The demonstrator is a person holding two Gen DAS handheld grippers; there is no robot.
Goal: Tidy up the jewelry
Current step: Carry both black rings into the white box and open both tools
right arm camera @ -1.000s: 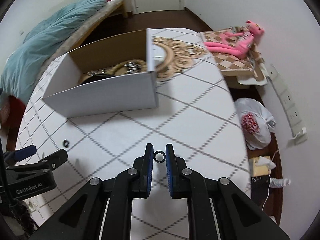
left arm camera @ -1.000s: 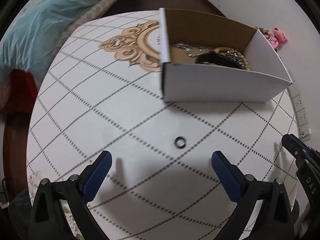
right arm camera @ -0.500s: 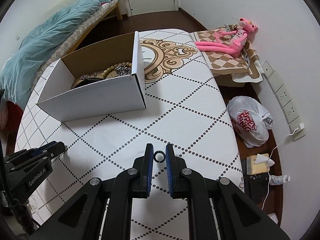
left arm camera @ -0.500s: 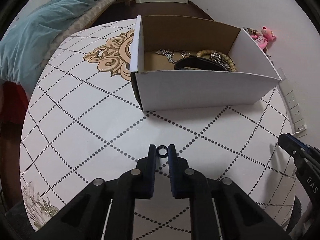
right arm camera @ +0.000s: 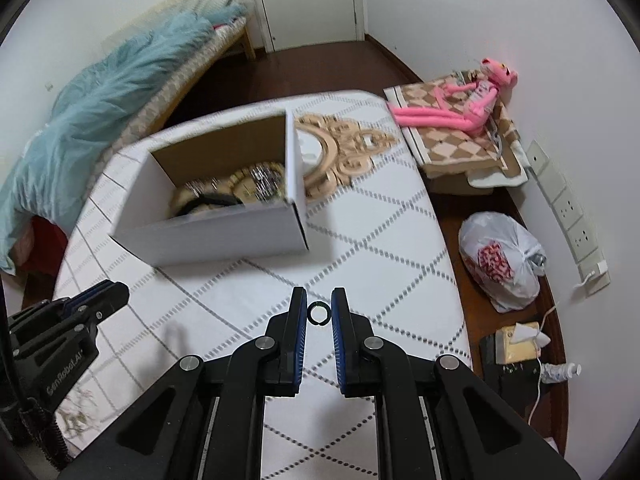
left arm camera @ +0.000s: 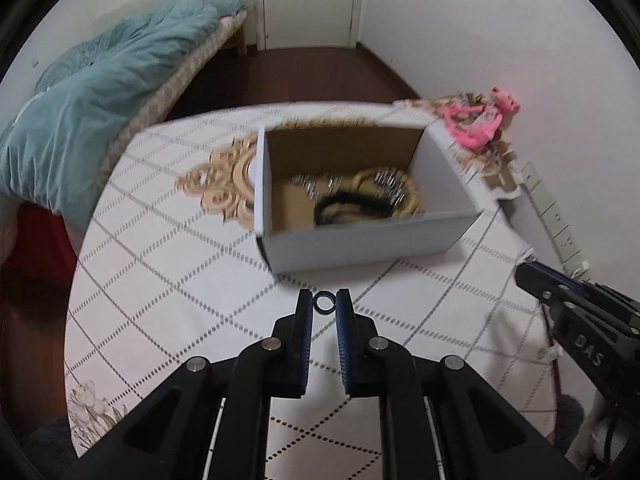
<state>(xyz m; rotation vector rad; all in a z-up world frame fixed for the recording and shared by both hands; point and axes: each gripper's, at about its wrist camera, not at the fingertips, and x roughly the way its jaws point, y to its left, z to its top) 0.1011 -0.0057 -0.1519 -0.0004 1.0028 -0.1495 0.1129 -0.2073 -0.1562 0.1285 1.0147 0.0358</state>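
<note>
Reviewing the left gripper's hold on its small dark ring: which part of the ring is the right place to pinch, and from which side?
Across the outer rim, one pad on each side, coming from above. The small dark ring is a thin hoop with an open centre, so only opposite rim edges give purchase. The left gripper holds it that way at its fingertips, hoop facing the camera, clear of the table.

Soft, even indoor light fills both views, with no harsh glare. The white box [left arm camera: 360, 236] is smeared by motion blur in both views, the jewelry inside it [left arm camera: 360, 196] only streaks. Nearer than the box, faint soft shadows lie on the tablecloth [right arm camera: 380, 240]. Fisheye curvature bends everything beyond the box, and dark vignetting rims the corners.
</note>
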